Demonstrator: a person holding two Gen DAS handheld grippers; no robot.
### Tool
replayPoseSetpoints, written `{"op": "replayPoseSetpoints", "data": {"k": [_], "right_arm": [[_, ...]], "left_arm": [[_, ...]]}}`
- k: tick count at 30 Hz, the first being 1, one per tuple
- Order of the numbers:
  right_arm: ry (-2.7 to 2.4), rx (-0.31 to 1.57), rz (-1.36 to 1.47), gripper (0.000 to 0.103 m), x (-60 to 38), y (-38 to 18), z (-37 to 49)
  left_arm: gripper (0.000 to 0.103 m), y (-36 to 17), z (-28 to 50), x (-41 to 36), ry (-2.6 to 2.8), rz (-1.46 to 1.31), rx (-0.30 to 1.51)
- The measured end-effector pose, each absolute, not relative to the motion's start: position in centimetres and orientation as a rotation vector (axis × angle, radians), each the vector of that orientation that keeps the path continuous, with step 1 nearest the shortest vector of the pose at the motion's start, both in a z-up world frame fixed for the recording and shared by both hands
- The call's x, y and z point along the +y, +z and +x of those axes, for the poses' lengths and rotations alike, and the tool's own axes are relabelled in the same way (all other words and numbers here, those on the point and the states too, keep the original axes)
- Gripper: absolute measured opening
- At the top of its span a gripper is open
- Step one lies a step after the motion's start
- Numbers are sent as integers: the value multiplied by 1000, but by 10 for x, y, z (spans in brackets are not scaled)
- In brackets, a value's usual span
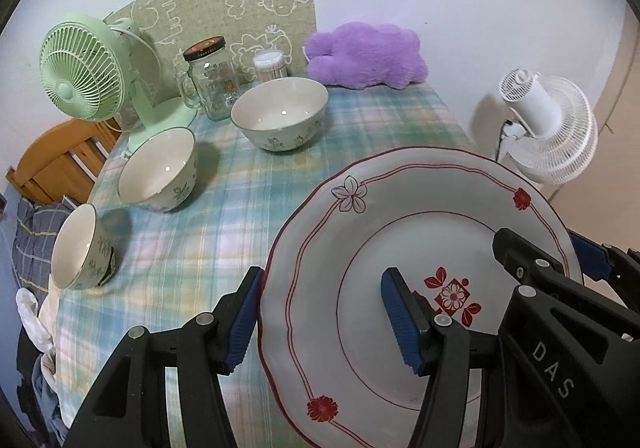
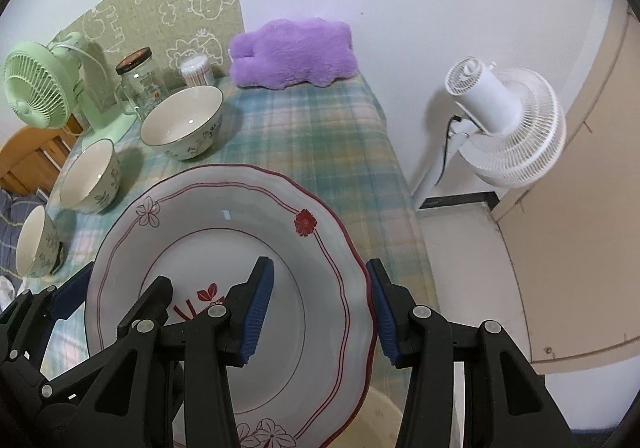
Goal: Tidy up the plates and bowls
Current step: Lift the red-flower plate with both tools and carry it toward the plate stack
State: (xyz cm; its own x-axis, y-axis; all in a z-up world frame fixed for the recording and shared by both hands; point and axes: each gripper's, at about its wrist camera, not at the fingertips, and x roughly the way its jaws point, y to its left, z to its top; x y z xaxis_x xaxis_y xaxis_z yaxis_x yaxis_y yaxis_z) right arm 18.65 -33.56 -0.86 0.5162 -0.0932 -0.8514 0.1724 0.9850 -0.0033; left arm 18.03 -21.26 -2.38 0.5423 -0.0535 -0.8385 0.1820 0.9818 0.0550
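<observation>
Both grippers clamp a red-trimmed plate [image 1: 360, 248] above the plaid tablecloth's [image 1: 224, 207] near edge: left gripper [image 1: 324, 318] on its left rim, right gripper [image 2: 320, 314] opposite; three bowls [image 1: 280, 115] sit farther left.

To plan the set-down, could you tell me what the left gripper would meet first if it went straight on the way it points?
Probably the plaid tablecloth past the plate it straddles; the largest bowl lies farther on, though depth is unclear.

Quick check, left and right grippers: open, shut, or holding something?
Left gripper: straddles the plate rim; contact cannot be told.
Right gripper: straddles the opposite rim; contact cannot be told.
</observation>
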Motion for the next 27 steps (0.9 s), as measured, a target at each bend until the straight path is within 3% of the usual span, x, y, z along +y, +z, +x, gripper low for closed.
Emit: {"op": "replayPoseSetpoints", "data": {"k": [27], "right_arm": [[-304, 1141, 121, 51, -355, -53, 68]], "left_arm": [[61, -78, 93, -237, -340, 235, 1117]]}}
